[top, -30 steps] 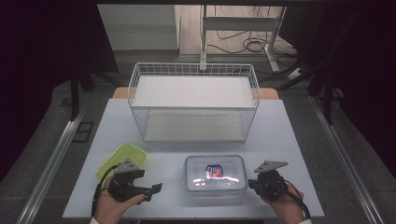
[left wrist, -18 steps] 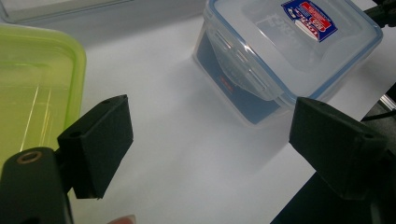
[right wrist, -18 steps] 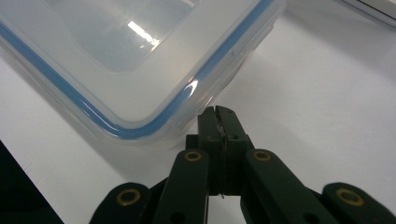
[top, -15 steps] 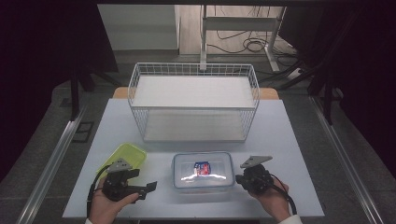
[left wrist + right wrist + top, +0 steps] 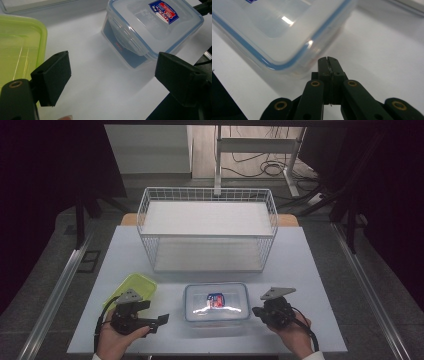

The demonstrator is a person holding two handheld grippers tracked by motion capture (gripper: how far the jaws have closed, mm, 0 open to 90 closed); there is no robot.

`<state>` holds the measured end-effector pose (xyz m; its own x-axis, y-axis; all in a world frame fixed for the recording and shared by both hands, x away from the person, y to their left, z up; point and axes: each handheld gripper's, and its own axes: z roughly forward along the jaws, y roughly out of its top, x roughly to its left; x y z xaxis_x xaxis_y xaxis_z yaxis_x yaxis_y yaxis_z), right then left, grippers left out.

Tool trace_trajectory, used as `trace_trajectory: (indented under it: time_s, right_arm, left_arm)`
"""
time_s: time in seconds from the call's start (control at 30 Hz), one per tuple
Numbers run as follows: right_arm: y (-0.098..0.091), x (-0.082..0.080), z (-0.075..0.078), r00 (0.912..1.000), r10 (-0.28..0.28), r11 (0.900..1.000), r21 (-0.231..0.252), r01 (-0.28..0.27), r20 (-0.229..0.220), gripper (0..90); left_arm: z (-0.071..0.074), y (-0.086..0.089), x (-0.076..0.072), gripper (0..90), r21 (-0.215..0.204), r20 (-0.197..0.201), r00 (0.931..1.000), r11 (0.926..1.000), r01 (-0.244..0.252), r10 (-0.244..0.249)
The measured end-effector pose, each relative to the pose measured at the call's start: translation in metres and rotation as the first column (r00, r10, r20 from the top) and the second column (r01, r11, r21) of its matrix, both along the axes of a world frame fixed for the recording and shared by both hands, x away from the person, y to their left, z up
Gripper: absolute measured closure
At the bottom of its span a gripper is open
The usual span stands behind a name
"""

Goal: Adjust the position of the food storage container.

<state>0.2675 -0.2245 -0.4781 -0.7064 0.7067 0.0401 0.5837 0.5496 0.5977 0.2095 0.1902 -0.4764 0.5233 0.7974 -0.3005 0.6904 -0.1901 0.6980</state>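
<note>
I have the clear lidded container (image 5: 216,302) sitting near the front edge of the white table (image 5: 310,270), at six o'clock from the wire basket (image 5: 209,227), which holds nothing. My right gripper (image 5: 256,311) has its jaws pressed together, tips at the box's three o'clock corner, nothing pinched. My left gripper (image 5: 163,319) waits at nine o'clock of it, jaws spread wide and bare, the green lid (image 5: 131,289) just beyond. I judge the work barely begun: the box isn't gripped or lifted yet.
</note>
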Motion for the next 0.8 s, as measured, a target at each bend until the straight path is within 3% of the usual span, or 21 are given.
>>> trace_trajectory:
  time_s: [0.17, 0.3, 0.33, 0.37, 0.4, 0.43, 0.47, 0.5, 0.53, 0.57, 0.6, 0.63, 0.7, 0.73, 0.77, 0.8]
  right_arm:
    - [-0.020, -0.005, 0.006, 0.9988, -0.048, 0.9969, 0.064, 0.047, 0.014, 89.2]
    - [-0.038, -0.008, 0.009, 0.9970, -0.077, 0.9835, 0.164, 0.077, -0.009, 86.1]
    - [-0.044, -0.009, 0.011, 0.9964, -0.083, 0.9713, 0.222, 0.085, -0.020, 74.6]
    - [-0.047, -0.009, 0.011, 0.9962, -0.084, 0.9645, 0.249, 0.087, -0.024, 67.0]
    - [-0.047, -0.009, 0.011, 0.9962, -0.084, 0.9645, 0.249, 0.087, -0.024, 67.0]
    - [-0.049, -0.009, 0.011, 0.9951, -0.091, 0.9469, 0.306, 0.099, -0.040, 51.7]
    - [-0.050, -0.009, 0.011, 0.9936, -0.102, 0.9363, 0.333, 0.113, -0.049, 46.7]
    - [-0.052, -0.009, 0.012, 0.9924, -0.111, 0.9267, 0.355, 0.123, -0.054, 43.0]
    - [-0.052, -0.009, 0.012, 0.9924, -0.111, 0.9267, 0.355, 0.123, -0.054, 43.0]
    - [-0.054, -0.008, 0.012, 0.9906, -0.123, 0.9110, 0.389, 0.137, -0.061, 38.3]
    - [-0.054, -0.008, 0.012, 0.9906, -0.123, 0.9110, 0.389, 0.137, -0.061, 38.3]
    - [-0.055, -0.009, 0.013, 0.9889, -0.135, 0.8995, 0.411, 0.148, -0.061, 34.7]
    - [-0.057, -0.009, 0.013, 0.9875, -0.142, 0.8867, 0.435, 0.157, -0.067, 31.5]
    - [-0.057, -0.009, 0.013, 0.9875, -0.142, 0.8867, 0.435, 0.157, -0.067, 31.5]
    - [-0.058, -0.008, 0.012, 0.9870, -0.135, 0.8727, 0.461, 0.160, -0.087, 29.9]
    - [-0.058, -0.008, 0.012, 0.9870, -0.135, 0.8727, 0.461, 0.160, -0.087, 29.9]
  left_arm:
    - [0.003, -0.001, -0.001, 13.0, -0.030, -0.002, 1.0000, 0.9995, 0.002, -0.002]
    - [0.005, -0.003, -0.001, 13.2, -0.060, -0.002, 1.0000, 0.9982, 0.002, -0.002]
    - [0.006, -0.004, -0.001, 13.7, -0.094, -0.010, 0.9999, 0.9956, 0.006, -0.007]
    - [0.006, -0.004, -0.001, 14.1, -0.094, -0.010, 0.9999, 0.9956, 0.006, -0.007]
    - [0.007, -0.004, 0.000, 14.1, -0.114, -0.015, 0.9999, 0.9935, 0.006, -0.007]
    - [0.008, -0.003, 0.001, 14.6, -0.140, -0.018, 0.9998, 0.9902, 0.000, -0.002]
    - [0.008, -0.003, 0.001, 14.7, -0.140, -0.018, 0.9998, 0.9902, 0.000, -0.002]
    - [0.008, -0.002, 0.002, 15.2, -0.153, -0.021, 0.9998, 0.9882, -0.010, 0.007]
    - [0.008, -0.002, 0.002, 15.8, -0.153, -0.021, 0.9998, 0.9882, -0.010, 0.007]
    - [0.008, -0.003, 0.003, 16.4, -0.163, -0.026, 0.9996, 0.9865, -0.014, 0.010]
    - [0.008, -0.003, 0.003, 16.5, -0.163, -0.026, 0.9996, 0.9865, -0.014, 0.010]
    - [0.007, -0.004, 0.005, 16.6, -0.173, -0.033, 0.9994, 0.9848, -0.010, 0.005]
    - [0.007, -0.005, 0.007, 16.8, -0.223, -0.060, 0.9982, 0.9747, -0.008, -0.005]
    - [0.007, -0.005, 0.007, 16.9, -0.223, -0.060, 0.9982, 0.9747, -0.008, -0.005]
    - [0.006, -0.008, 0.010, 16.9, -0.271, -0.086, 0.9962, 0.9625, -0.010, -0.013]
    - [0.006, -0.008, 0.010, 16.9, -0.271, -0.086, 0.9962, 0.9625, -0.010, -0.013]
